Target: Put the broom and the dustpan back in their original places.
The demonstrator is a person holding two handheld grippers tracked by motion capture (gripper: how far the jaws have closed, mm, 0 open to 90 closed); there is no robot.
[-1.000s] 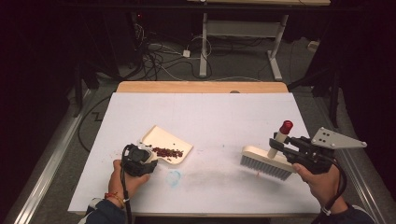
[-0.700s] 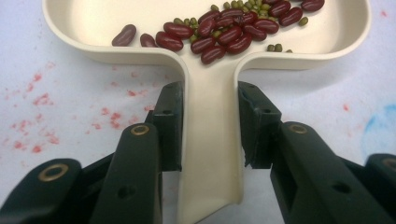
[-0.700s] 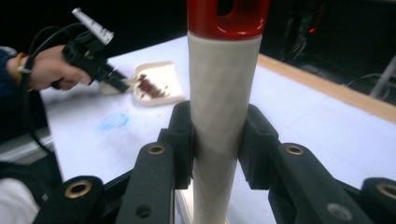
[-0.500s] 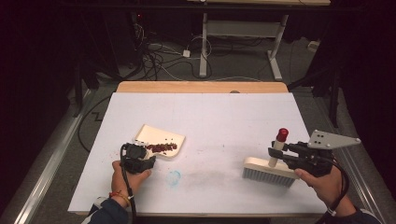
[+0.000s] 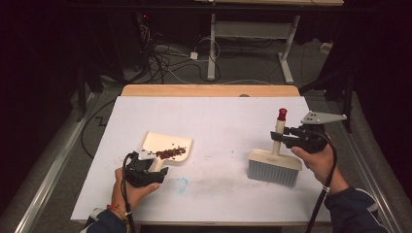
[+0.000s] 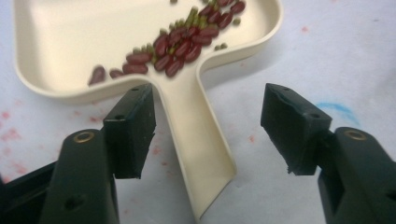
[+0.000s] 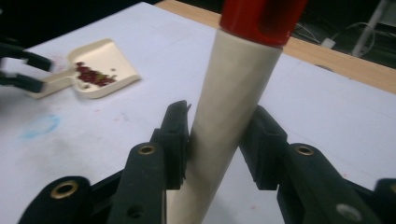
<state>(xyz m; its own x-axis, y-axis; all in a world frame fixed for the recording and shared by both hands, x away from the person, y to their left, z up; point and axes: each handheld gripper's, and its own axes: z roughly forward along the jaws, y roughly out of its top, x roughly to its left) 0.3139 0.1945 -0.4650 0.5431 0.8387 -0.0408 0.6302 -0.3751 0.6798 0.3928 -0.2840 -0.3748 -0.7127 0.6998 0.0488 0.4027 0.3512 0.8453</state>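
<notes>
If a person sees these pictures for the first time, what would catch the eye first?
Probably the cream dustpan with dark red beans in it, on the white table at the left. Its handle lies between the open jaws of the left hand-held gripper, which have just been opening. At the right, a brush stands on its bristles, its red-tipped handle between the jaws of the right hand-held gripper.

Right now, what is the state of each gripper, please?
Left gripper: jaws just opened, dustpan handle between them, ungripped.
Right gripper: jaws just easing open around the brush handle; grip cannot be told.
</notes>
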